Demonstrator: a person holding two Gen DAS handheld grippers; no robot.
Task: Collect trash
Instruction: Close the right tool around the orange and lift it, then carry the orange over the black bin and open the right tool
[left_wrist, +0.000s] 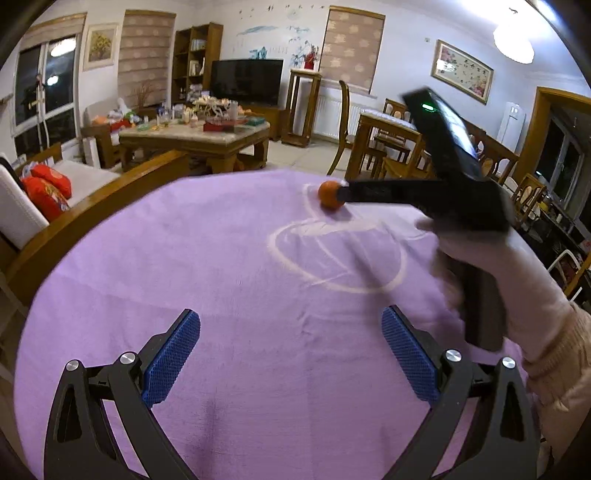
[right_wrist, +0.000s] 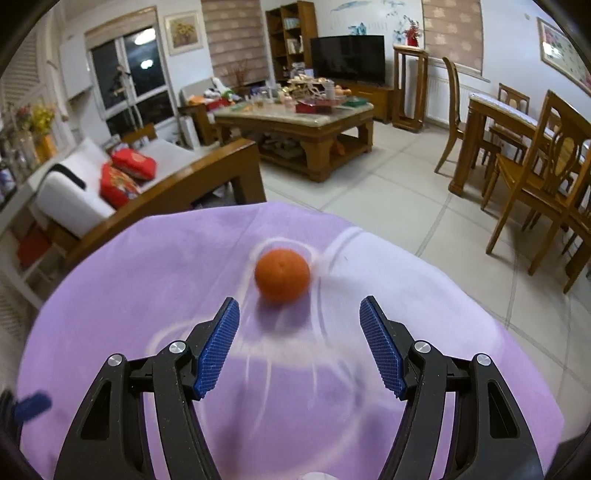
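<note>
On a table draped in a purple cloth (right_wrist: 110, 295) with pale looping lines, a single orange fruit (right_wrist: 282, 275) sits toward the far edge, resting on the fabric and touched by nothing in the right wrist view. The right gripper (right_wrist: 299, 343) points down at the cloth with its jaws standing apart; the fruit lies just beyond the blue fingertips (right_wrist: 218, 347), roughly centred on the gap but not between the pads, and nothing is held. In the left wrist view the left gripper (left_wrist: 291, 354) is likewise spread wide over bare cloth, its blue pads (left_wrist: 173, 362) clear of any object and well short of the fruit. The same view shows the right gripper from the side, blurred, carried by a hand in a pale glove (left_wrist: 491, 266) with a light knitted sleeve (left_wrist: 561, 369) at the wrist; one dark finger overlaps the fruit (left_wrist: 328, 195) in that picture, though the blur leaves contact uncertain there. Beyond the table stand a wooden-framed sofa (right_wrist: 166, 184) with red cushions (right_wrist: 125, 173), a cluttered coffee table (right_wrist: 295, 122), a dark television (right_wrist: 347, 59), and wooden dining chairs (right_wrist: 535, 177) on a tiled floor (right_wrist: 388, 192).
</note>
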